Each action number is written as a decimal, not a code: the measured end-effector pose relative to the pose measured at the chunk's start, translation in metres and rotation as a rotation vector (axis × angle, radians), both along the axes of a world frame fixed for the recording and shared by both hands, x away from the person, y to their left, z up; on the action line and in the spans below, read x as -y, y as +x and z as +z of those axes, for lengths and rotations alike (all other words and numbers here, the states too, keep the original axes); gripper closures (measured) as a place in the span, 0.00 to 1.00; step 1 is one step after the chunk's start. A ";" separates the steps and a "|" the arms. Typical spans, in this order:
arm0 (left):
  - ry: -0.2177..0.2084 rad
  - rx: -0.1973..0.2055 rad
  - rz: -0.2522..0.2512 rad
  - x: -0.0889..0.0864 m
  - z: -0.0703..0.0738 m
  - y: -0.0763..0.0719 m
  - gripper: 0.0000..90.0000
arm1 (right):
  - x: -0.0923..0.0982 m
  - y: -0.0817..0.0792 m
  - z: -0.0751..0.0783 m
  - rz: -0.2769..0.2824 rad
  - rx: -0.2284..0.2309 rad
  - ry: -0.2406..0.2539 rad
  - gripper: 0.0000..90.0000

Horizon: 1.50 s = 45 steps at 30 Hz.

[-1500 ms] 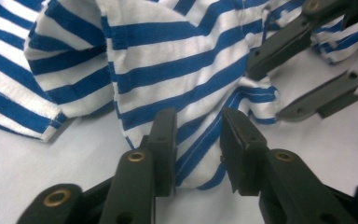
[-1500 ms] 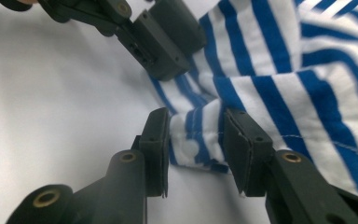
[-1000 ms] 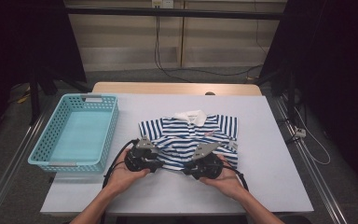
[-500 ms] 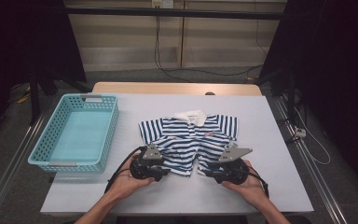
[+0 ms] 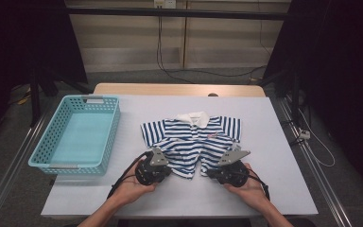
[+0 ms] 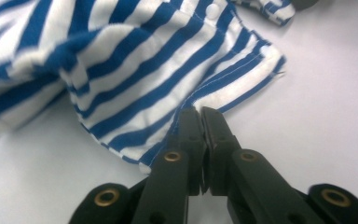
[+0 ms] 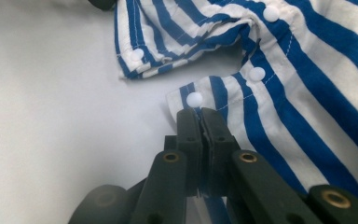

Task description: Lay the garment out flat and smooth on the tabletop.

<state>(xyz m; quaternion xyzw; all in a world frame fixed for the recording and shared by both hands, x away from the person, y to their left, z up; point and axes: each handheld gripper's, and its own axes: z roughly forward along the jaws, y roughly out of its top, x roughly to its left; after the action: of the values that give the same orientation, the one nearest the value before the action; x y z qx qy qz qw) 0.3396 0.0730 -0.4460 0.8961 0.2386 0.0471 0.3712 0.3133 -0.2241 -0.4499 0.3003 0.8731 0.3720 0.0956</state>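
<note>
The shirt [image 5: 194, 142], blue and white striped with a white collar, lies flat near the middle of the table [image 5: 283, 189], collar away from you. On its chest, on your right, sits a small reddish mark; its writing is too small to read. No other lettering is legible.

Your left gripper [image 5: 163, 171] meets the shirt's near hem on your left side. In the left gripper view the jaws have just closed and now stand together, pinching the hem [image 6: 186, 112] at a bottom corner. Your right gripper [image 5: 213, 173] meets the near hem on your right side. In the right gripper view its jaws have likewise just closed and are clamped on the cloth edge directly below a white snap [image 7: 194, 99]; more snaps [image 7: 257, 73] follow that edge away from the jaws.

The two hem corners lie apart, with bare table between them. The shirt's near edge is close to the table's front edge, where your hands rest. Right of the shirt, the table is bare out to its rim. Left of the shirt stands a basket [image 5: 106, 142], turquoise, well apart from the sleeve, with a bare strip of table between.
</note>
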 end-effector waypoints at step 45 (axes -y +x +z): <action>-0.085 -0.047 -0.088 -0.014 0.013 -0.050 0.66 | 0.061 -0.025 0.031 -0.196 0.097 0.090 0.76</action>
<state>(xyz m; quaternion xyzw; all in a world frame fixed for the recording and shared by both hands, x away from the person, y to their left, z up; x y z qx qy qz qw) 0.2895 0.0872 -0.4327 0.8901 0.2095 -0.0004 0.4048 0.2882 -0.2847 -0.4191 0.3698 0.8163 0.4138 0.1600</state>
